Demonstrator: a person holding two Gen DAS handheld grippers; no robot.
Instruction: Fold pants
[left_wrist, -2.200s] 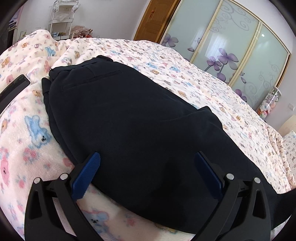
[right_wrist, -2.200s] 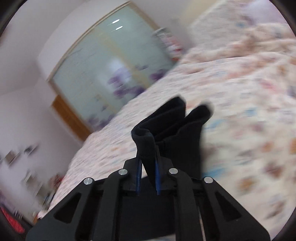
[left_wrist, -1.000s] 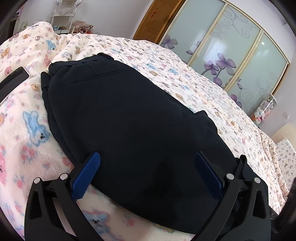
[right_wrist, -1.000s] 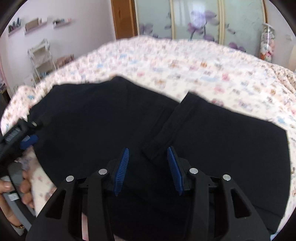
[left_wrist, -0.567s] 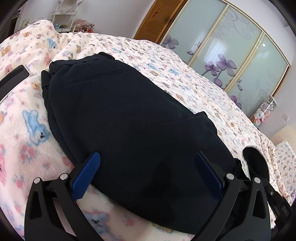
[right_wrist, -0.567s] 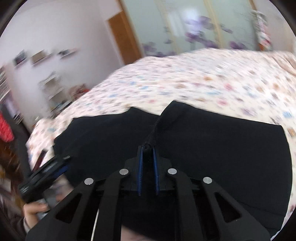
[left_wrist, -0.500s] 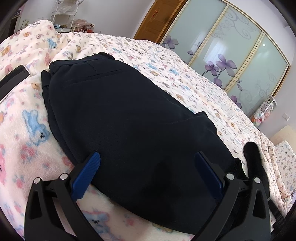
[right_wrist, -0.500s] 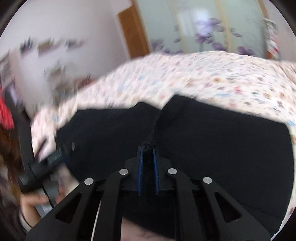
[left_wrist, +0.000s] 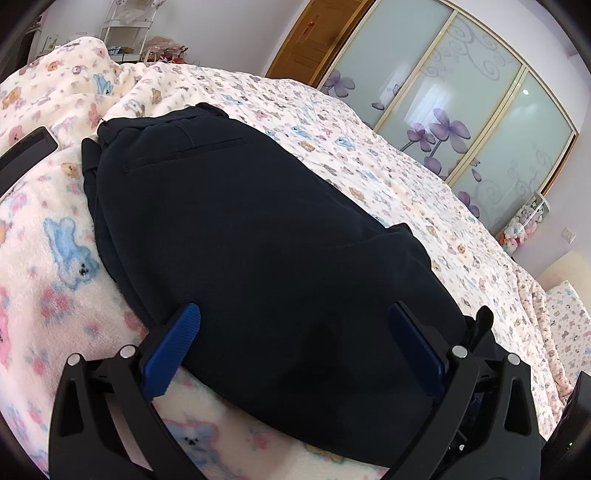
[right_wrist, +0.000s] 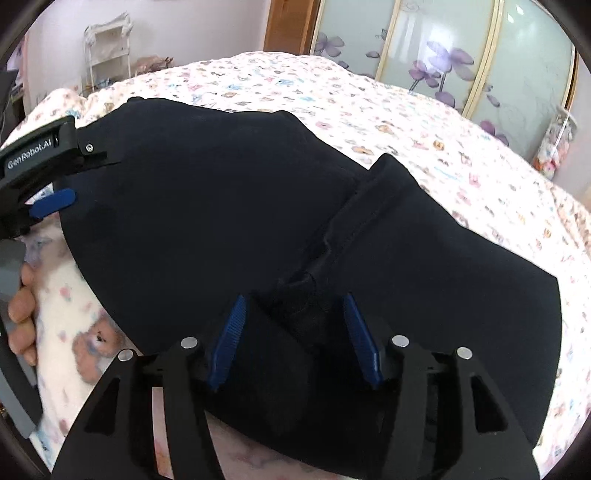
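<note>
Pants (left_wrist: 258, 236) lie folded on the bed (left_wrist: 388, 173) near its edge. The left hand-held gripper (left_wrist: 291, 343) gapes wide over them, gripping nothing. Only the right view shows the hem ridge between the right hand-held gripper (right_wrist: 295, 332), whose jaws are opening off it.

Your dark navy pants (left_wrist: 258, 240) lie folded flat on the patterned bedspread, waistband and a slit back pocket at the far end in the left wrist view. In the right wrist view a hemmed leg end (right_wrist: 373, 199) lies doubled back across the top layer, slightly rumpled.
</note>
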